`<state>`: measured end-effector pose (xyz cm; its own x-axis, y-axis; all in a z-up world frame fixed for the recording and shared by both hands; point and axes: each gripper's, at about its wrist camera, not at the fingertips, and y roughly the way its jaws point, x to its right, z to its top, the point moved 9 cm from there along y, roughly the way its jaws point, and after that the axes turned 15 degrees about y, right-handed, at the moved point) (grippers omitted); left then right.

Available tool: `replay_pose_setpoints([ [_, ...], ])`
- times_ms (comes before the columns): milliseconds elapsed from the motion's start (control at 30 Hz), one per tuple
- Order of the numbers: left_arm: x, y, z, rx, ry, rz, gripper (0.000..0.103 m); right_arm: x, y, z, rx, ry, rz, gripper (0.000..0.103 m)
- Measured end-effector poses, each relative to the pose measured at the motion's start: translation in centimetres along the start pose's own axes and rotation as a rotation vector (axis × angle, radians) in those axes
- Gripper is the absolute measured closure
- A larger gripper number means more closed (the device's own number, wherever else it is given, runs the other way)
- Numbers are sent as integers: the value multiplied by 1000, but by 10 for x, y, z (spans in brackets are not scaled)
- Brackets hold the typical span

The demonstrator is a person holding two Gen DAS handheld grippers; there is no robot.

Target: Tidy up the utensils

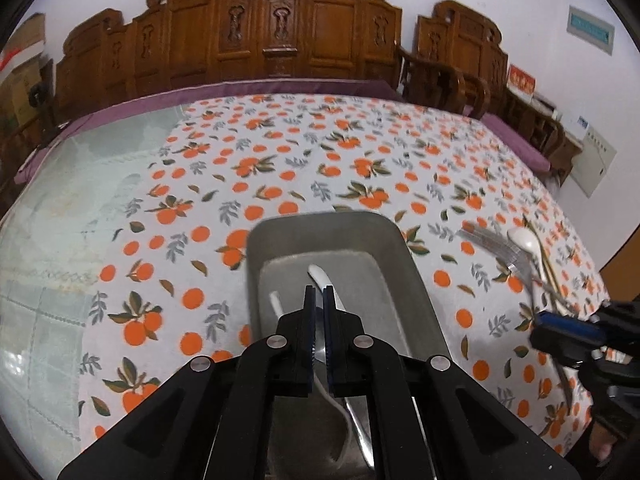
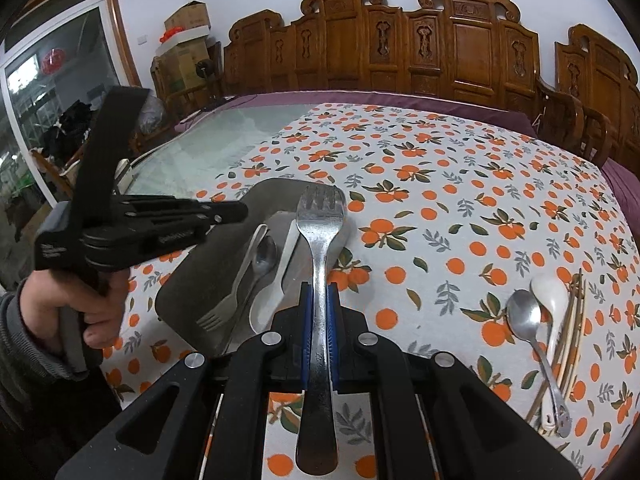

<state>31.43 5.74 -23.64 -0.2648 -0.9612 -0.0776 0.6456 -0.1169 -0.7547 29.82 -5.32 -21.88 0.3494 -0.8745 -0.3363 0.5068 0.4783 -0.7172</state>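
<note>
The right gripper (image 2: 319, 292) is squeezing a long silver metal fork (image 2: 320, 280), prongs pointing straight ahead. The grey metal tray (image 2: 188, 276) is sitting just ahead and to its left, so the fork needs to go that way. The left gripper (image 1: 319, 294) is hanging over the tray, nearly shut and holding nothing.

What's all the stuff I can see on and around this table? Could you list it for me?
metal tray: one, grey, on the tablecloth near the left gripper
small fork: one, silver, in the tray
spoon in the tray: one, silver
white spoon: one, in the tray
large fork: one, silver, clamped in the right gripper
loose utensils: silver spoon, white ceramic spoon, chopsticks, on the cloth to the right
tablecloth: one, white with oranges
carved chairs: several, brown, behind the table
left gripper: black, shut, over the tray
right gripper: black, shut on the fork
</note>
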Motion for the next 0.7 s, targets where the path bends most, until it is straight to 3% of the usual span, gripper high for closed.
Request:
replay_pose_setpoints([
  [67,-7,-7,1,17,-11,1,91,-4,4,0,-6,2,1,94],
  [233,-27,-20,2,35,-28,22,89,-19,20,-2,-30,-3,2,94],
  [367,-42,-31,4,59,-38,43,76,-32,30,-1,-44,-13,5,94],
  [700,-66,-45,7,82,-39,85,65,-61,61,6,-71,-28,4,94],
])
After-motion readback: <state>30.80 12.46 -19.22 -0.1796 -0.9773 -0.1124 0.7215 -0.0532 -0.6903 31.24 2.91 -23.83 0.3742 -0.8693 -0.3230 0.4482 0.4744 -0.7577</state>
